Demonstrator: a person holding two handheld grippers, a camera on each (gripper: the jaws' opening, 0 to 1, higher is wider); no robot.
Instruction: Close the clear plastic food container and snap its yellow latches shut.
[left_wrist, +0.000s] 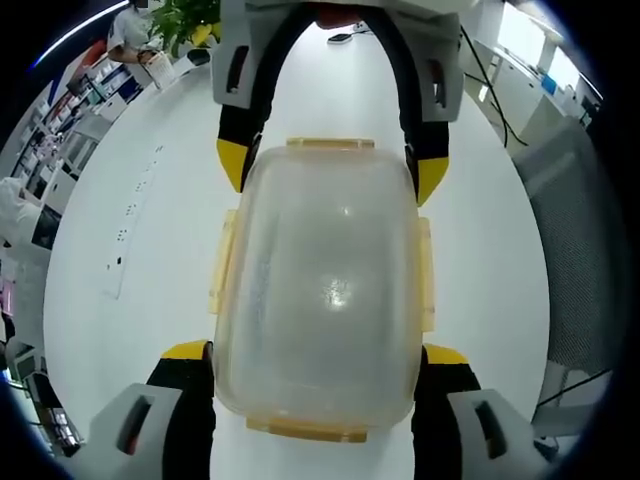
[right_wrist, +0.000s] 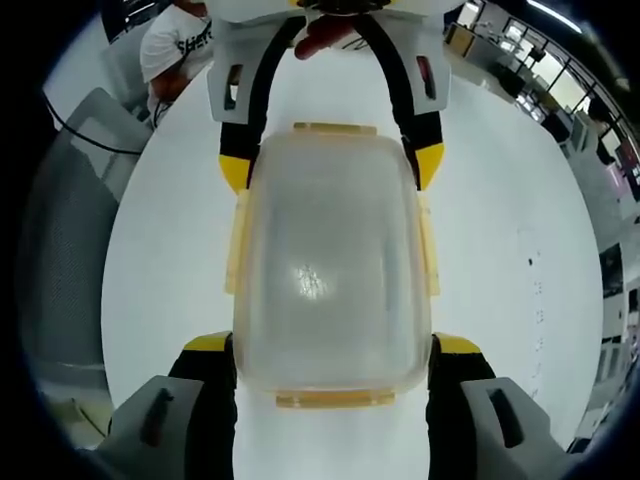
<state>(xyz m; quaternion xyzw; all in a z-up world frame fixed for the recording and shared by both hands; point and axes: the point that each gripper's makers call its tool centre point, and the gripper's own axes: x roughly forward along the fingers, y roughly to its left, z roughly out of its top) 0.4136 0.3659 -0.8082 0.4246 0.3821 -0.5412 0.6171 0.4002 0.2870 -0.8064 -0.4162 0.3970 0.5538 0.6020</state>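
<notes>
Between both grippers, container (left_wrist: 320, 290) on white table (left_wrist: 150, 320).

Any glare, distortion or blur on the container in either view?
Left gripper view: a small bright glare spot on the clear container, whose edges bow from the fisheye; the background shelves look smeared. Right gripper view: a similar glare spot on the container, and the white table looks bright and nearly shadowless.

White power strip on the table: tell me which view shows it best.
The left gripper view. There the white power strip runs along the white table left of the container, its sockets visible. In the right gripper view it is a faint line of dark marks near the right edge.
</notes>
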